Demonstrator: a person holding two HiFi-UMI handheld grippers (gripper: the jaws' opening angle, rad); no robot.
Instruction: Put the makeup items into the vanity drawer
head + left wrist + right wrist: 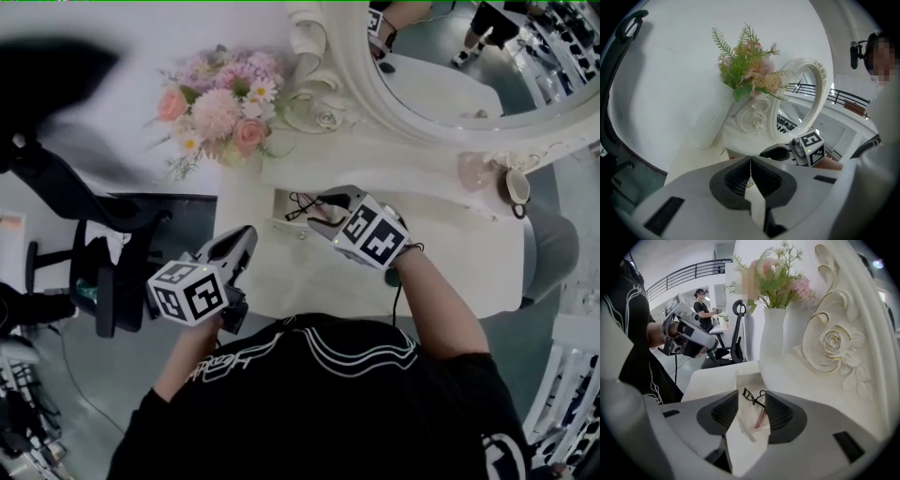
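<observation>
Fingers (735, 179) of the left gripper (750, 161) are pressed together with nothing showing between them. It hangs idle near the person's body, off the front left corner of the vanity table (801, 380). Just beyond, the right gripper (751, 401) points steeply down over the open drawer (746, 378), its fingers spread apart and empty. Through the gap between them a black eyelash curler (751, 396) and a slim pink stick (760, 418), perhaps a lip pencil, lie on the drawer floor touching neither pad. The step in hand therefore looks like the release of an item into the drawer, with both pieces already inside. The next move probably calls for lifting the right gripper straight up, clear of the drawer's rim, without catching the curler's loops. After that comes finding whatever makeup remains. Farther along the table, towards the right end, sit a pinkish thing (473, 171) and a small cup (517, 186), but I cannot tell whether either is makeup. Behind the drawer stand a white vase (772, 333) of pink flowers (780, 273) and the mirror's carved frame (834, 345).
</observation>
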